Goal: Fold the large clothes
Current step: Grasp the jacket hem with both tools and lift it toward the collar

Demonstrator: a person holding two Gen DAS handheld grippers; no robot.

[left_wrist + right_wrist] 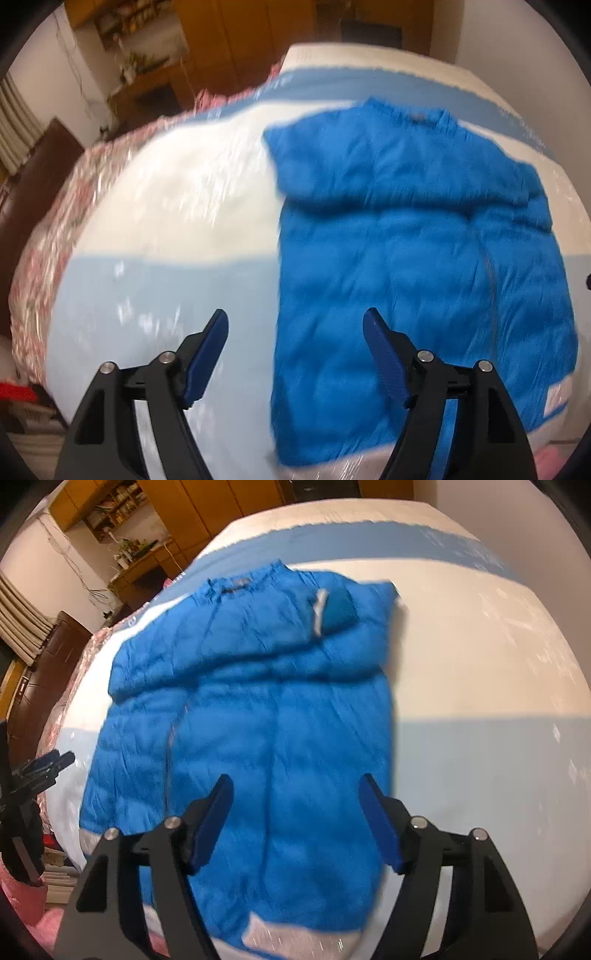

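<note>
While a blue jacket (258, 716) is lying flat on the plastic-covered bed (480, 686), sleeves folded across its chest, both tools are hovering above its hem, the left tool (295, 321) and right tool (295, 786) each spread wide and gripping nothing.

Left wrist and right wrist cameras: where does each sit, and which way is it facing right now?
Left wrist: on the left tool, open, above the white-and-pale-blue covered bed, facing the puffy blue jacket from its left.
Right wrist: on the right tool, open, over the jacket's lower half; left tool at the frame edge.
Shared: jacket, bed.
</note>
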